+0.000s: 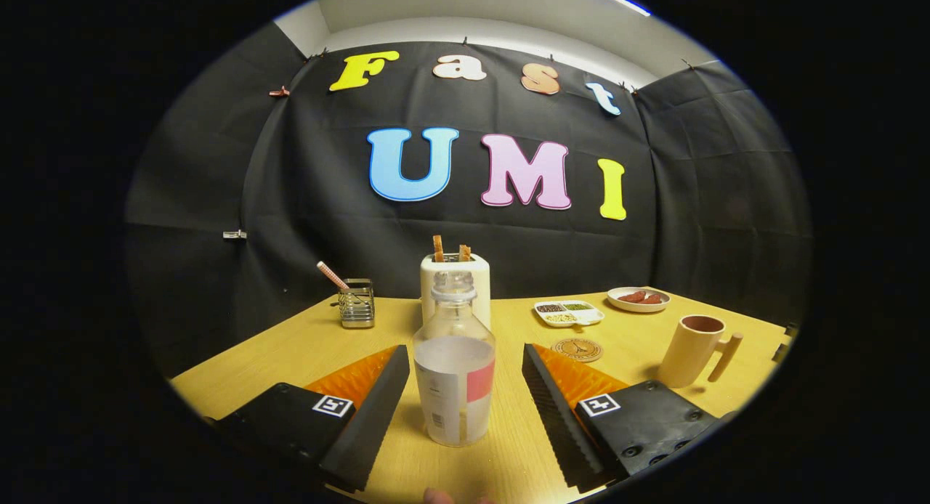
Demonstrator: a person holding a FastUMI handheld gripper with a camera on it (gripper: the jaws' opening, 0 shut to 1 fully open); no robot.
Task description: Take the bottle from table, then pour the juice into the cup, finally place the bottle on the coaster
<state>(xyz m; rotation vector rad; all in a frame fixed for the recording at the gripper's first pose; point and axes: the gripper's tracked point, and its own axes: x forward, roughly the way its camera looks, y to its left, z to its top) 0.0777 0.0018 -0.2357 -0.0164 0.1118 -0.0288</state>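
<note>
Now gripper gapes around bottle, untouching.

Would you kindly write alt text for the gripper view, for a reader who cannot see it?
The open tongs flank a clear bottle standing on a wooden table, neither finger touching it. Beyond to the right lie a round coaster and a handled cup; a toaster stands behind the bottle.

The clear, glossy plastic-looking bottle with its paper label is standing untouched between the gripper's spread, ridged fingers on the smooth wood-grain table. Far left, a shiny metal holder is gleaming; the right cup is looking matt.
</note>
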